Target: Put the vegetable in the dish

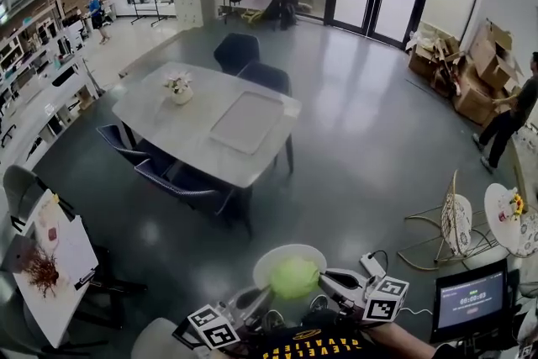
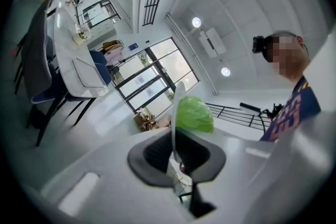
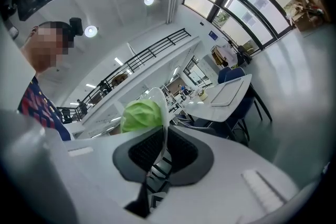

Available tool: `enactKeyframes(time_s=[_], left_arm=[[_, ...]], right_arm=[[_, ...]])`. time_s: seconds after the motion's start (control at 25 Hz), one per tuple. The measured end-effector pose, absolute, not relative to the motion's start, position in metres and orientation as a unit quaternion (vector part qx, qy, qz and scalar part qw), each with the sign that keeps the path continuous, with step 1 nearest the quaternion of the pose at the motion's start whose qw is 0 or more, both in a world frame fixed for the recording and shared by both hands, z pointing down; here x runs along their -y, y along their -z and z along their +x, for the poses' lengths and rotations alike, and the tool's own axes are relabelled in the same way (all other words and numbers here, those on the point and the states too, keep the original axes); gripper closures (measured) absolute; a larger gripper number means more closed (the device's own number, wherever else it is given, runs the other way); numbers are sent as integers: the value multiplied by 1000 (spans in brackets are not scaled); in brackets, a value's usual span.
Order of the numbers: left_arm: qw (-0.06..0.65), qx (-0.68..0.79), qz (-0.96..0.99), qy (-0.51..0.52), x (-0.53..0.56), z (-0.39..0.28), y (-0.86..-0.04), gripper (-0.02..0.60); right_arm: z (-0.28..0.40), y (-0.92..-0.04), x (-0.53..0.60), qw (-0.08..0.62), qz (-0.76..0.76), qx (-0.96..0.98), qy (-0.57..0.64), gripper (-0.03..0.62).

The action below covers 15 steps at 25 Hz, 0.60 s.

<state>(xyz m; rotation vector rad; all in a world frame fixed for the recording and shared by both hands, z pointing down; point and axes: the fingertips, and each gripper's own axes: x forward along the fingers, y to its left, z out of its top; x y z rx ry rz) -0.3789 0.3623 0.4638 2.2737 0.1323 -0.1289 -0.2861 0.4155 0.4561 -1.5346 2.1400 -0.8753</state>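
I hold a white dish [image 1: 277, 258] up in the air between both grippers, low in the head view. A light green leafy vegetable [image 1: 294, 277] lies in it. My left gripper [image 1: 256, 296] is shut on the dish's left rim and my right gripper [image 1: 333, 278] on its right rim. The left gripper view has the dish [image 2: 179, 93] edge-on, pinched in my left gripper [image 2: 175, 139], with the vegetable [image 2: 194, 113] to its right. In the right gripper view my right gripper [image 3: 163, 147] clamps the thin rim of the dish [image 3: 159, 99], and the vegetable [image 3: 140, 115] bulges on its left.
A pale table [image 1: 168, 126] with a grey mat [image 1: 246, 122] and a flower pot [image 1: 180, 90] stands ahead among dark chairs [image 1: 181, 181]. A small white table [image 1: 71, 269] is at the left. A screen [image 1: 471, 301], a wire chair [image 1: 456, 224] and cardboard boxes [image 1: 471, 67] are at the right.
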Motion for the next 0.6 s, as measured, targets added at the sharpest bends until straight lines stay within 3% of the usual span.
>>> enactKeyframes(time_s=[0.4, 0.6], left_arm=[[396, -21, 917, 44, -327, -335, -458, 569], [395, -8, 918, 44, -307, -265, -461, 569]], right_arm=[[-239, -458, -374, 205, -515, -771, 312, 562], [-167, -460, -352, 211, -505, -777, 311, 560]])
